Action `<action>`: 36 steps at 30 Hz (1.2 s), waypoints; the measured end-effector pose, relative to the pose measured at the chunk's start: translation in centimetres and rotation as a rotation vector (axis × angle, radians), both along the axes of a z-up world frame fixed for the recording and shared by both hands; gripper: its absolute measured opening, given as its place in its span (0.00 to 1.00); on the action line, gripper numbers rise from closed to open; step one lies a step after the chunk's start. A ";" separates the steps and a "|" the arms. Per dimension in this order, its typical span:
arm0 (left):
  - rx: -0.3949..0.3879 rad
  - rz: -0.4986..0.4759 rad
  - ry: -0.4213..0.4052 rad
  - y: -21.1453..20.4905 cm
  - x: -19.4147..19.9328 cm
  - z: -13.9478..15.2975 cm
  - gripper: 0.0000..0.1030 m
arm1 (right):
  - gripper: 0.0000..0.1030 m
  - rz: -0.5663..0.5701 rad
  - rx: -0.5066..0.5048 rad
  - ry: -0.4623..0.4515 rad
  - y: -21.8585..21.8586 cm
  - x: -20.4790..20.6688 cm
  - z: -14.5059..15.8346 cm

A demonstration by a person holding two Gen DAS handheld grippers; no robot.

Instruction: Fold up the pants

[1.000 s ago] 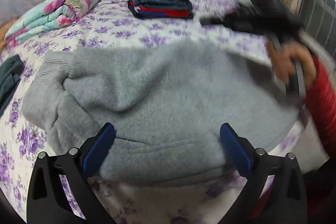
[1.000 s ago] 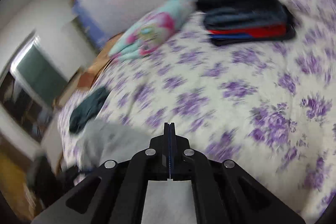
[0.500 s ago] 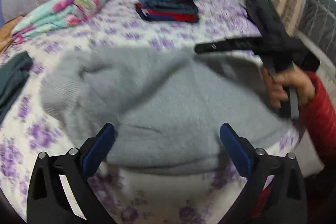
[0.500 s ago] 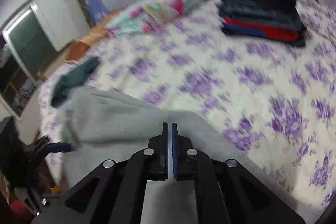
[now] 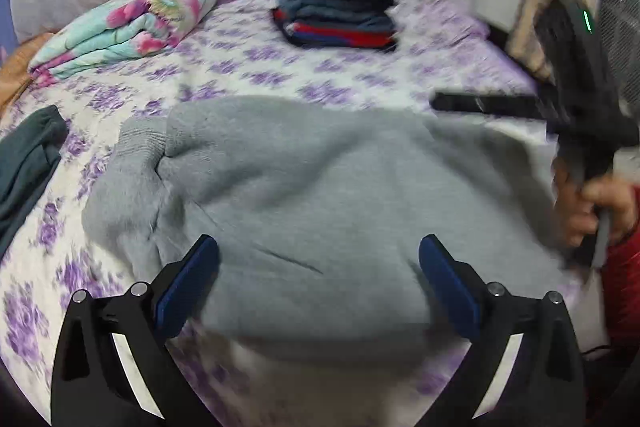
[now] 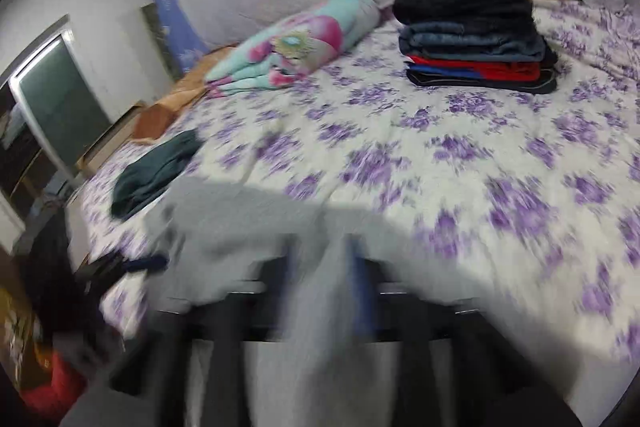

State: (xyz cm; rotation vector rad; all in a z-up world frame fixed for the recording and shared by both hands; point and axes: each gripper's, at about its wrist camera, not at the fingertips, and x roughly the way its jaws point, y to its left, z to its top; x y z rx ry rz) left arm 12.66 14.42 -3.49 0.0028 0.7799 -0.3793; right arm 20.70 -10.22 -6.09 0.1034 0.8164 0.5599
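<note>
The grey pants (image 5: 320,203) lie folded on the purple-flowered bed sheet (image 5: 248,67), ribbed cuffs at the left. My left gripper (image 5: 318,275) is open, its blue pads (image 5: 188,283) wide apart just above the near edge of the pants, holding nothing. My right gripper (image 5: 488,105) shows at the right of the left wrist view, over the right end of the pants, held by a hand in a red sleeve. In the right wrist view it (image 6: 324,291) is heavily blurred, its fingers slightly parted over grey cloth (image 6: 248,223).
A stack of folded dark, blue and red clothes (image 5: 340,11) sits at the far side of the bed. A rolled floral blanket (image 5: 120,27) lies at the far left. A dark green garment (image 5: 28,163) lies at the left edge.
The right gripper has swung down toward the right end of the pants and its fingers have begun to part. The left gripper stayed open and shifted slightly over the near edge.
</note>
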 end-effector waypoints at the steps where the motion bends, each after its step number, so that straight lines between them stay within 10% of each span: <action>1: 0.018 0.009 0.002 0.0 0.0 -0.2 0.95 | 0.62 0.002 -0.020 -0.012 -0.2 -1.1 -0.3; 5: 0.033 -0.009 0.011 0.2 1.1 -3.7 0.96 | 0.63 0.012 -0.112 0.069 -0.2 -2.1 -5.7; 11: 0.001 0.023 -0.048 0.5 0.0 -3.6 0.96 | 0.63 -0.038 0.104 -0.003 -3.6 -5.4 -2.0; 16: -0.034 0.032 -0.086 1.0 -0.6 -3.7 0.96 | 0.80 -0.262 0.115 -0.148 -11.7 -14.2 0.4; 22: -0.044 0.046 -0.096 1.1 -1.0 -3.6 0.96 | 0.81 -0.602 0.113 -0.073 -22.2 -20.5 -0.8; 27: -0.027 0.115 -0.104 0.2 -1.9 -2.5 0.96 | 0.81 -0.663 0.116 -0.142 -23.7 -20.0 -0.2; 31: -0.174 0.000 -0.124 -0.9 -3.2 0.1 0.95 | 0.84 -0.628 -0.006 -0.093 -23.2 -16.5 -2.4; 36: 0.016 0.048 0.009 -2.8 0.6 -3.5 0.95 | 0.82 -0.587 0.029 -0.120 -24.1 -17.2 -3.8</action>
